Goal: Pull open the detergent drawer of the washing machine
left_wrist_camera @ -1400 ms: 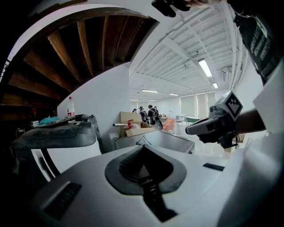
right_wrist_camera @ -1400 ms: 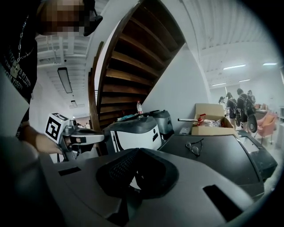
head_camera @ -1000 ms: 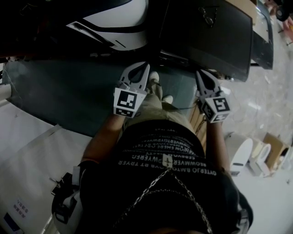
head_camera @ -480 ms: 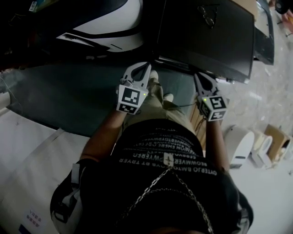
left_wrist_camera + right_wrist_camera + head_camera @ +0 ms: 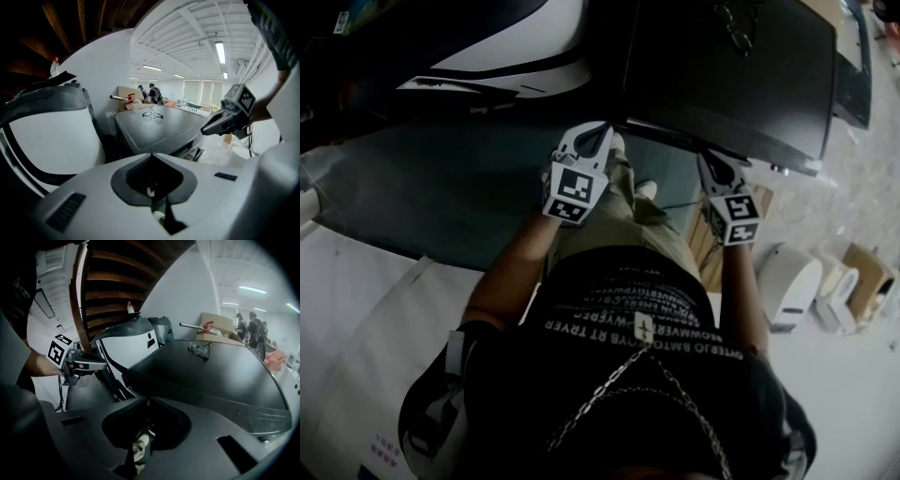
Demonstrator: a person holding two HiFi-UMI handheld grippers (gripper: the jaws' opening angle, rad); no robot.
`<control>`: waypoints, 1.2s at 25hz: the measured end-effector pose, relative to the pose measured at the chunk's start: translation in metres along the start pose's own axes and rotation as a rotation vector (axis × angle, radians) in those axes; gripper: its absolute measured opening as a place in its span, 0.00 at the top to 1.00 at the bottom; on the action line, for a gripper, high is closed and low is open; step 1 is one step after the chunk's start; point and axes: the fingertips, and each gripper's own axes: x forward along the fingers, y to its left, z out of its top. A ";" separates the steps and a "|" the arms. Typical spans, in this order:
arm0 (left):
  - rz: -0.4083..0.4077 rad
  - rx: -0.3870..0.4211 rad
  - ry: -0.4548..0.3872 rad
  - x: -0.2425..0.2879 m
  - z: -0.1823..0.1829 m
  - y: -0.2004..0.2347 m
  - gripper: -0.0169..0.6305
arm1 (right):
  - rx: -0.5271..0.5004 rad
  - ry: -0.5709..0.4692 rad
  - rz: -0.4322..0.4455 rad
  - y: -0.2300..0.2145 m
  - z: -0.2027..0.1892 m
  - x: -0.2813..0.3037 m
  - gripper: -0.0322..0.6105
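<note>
The washing machine [image 5: 722,66] is a dark box with a flat top just beyond both grippers; a pair of glasses [image 5: 733,19] lies on it. I cannot make out its detergent drawer in the dim front edge. My left gripper [image 5: 598,131] is shut and empty, level with the machine's near left corner. My right gripper [image 5: 710,155] is shut and empty too, just short of the front edge. In the left gripper view the machine top [image 5: 159,126] lies ahead, with the right gripper [image 5: 213,126] beside it. The right gripper view shows the top [image 5: 211,376], the glasses [image 5: 200,349] and the left gripper [image 5: 101,364].
A white-and-black rounded appliance [image 5: 516,47] stands left of the machine, close to the left gripper. Small white devices [image 5: 787,281] and a cardboard box [image 5: 867,272] sit on the floor at the right. A dark mat [image 5: 441,187] covers the floor on the left. People [image 5: 152,91] stand far back.
Both grippers have sunk and tipped further down, closing on the machine's front edge. Their jaws stayed shut and nothing was touched.
</note>
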 end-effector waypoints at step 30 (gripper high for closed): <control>-0.205 0.027 0.236 0.063 -0.054 -0.027 0.76 | 0.048 0.163 0.054 -0.003 -0.043 0.051 0.77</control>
